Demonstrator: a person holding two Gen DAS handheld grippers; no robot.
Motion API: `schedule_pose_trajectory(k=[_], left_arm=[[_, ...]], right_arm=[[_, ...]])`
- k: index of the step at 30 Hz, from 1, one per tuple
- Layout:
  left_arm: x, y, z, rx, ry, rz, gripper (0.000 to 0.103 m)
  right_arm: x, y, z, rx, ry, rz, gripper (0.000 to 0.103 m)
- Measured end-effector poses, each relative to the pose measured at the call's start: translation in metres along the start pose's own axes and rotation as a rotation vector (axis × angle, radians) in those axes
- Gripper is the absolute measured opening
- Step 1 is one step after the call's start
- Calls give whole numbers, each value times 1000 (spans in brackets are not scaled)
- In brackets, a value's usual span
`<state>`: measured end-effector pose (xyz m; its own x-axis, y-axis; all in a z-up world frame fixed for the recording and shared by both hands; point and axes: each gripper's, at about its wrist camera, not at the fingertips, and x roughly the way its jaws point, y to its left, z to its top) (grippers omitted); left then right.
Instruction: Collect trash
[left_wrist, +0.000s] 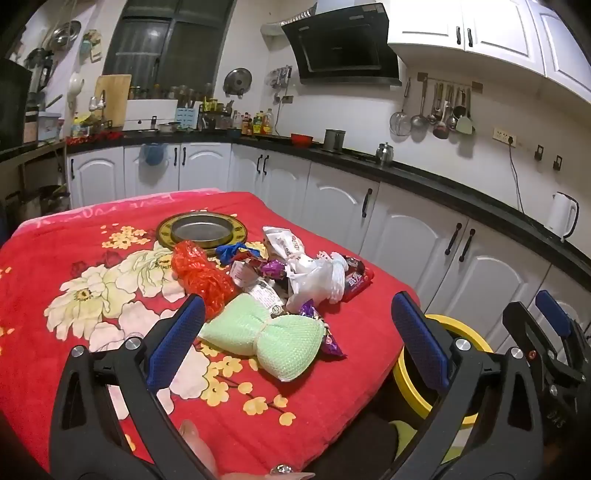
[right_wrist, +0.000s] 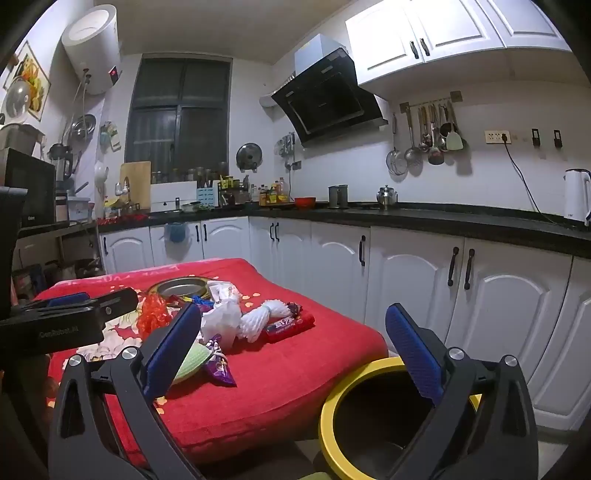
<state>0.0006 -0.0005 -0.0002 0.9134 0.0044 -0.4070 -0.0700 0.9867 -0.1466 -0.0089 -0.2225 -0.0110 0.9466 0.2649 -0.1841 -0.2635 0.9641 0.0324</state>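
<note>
The desk (left_wrist: 74, 369) wears a red flowered cloth. Toward its far edge sits a round metal tray (left_wrist: 202, 229). Just right of it the trash lies heaped: an orange plastic bag (left_wrist: 201, 275), a pale green mesh pouch (left_wrist: 273, 336), purple wrappers (right_wrist: 219, 365), a white bag (left_wrist: 317, 278) and a red wrapper (right_wrist: 290, 325) near the right edge. The left claw (left_wrist: 295, 339) hangs released above the pile, grasping nothing. Beside the desk's right edge stands a yellow-rimmed bin (right_wrist: 332, 402), with the right claw (right_wrist: 291, 354) released over it.
</note>
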Motion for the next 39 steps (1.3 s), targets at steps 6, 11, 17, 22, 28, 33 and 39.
schedule_pose_trajectory(k=[6, 11, 17, 22, 28, 33, 39], left_arm=[[0, 0, 0, -6, -5, -4, 93], [0, 1, 0, -7, -7, -4, 93], [1, 1, -1, -7, -8, -3, 93], [1, 1, 0, -5, -9, -3, 93], [-1, -1, -1, -4, -9, 0, 93], [-1, -1, -1, -4, -11, 0, 93], [-1, -1, -1, -3, -11, -1, 93]], right_arm=[[0, 0, 0, 2, 0, 2, 97], [-1, 0, 0, 5, -3, -1, 97], [-2, 0, 0, 5, -2, -4, 97], [-1, 0, 1, 4, 2, -2, 97], [-1, -1, 1, 4, 3, -1, 97], [0, -1, 1, 4, 4, -2, 97], [0, -1, 1, 4, 5, -2, 97]])
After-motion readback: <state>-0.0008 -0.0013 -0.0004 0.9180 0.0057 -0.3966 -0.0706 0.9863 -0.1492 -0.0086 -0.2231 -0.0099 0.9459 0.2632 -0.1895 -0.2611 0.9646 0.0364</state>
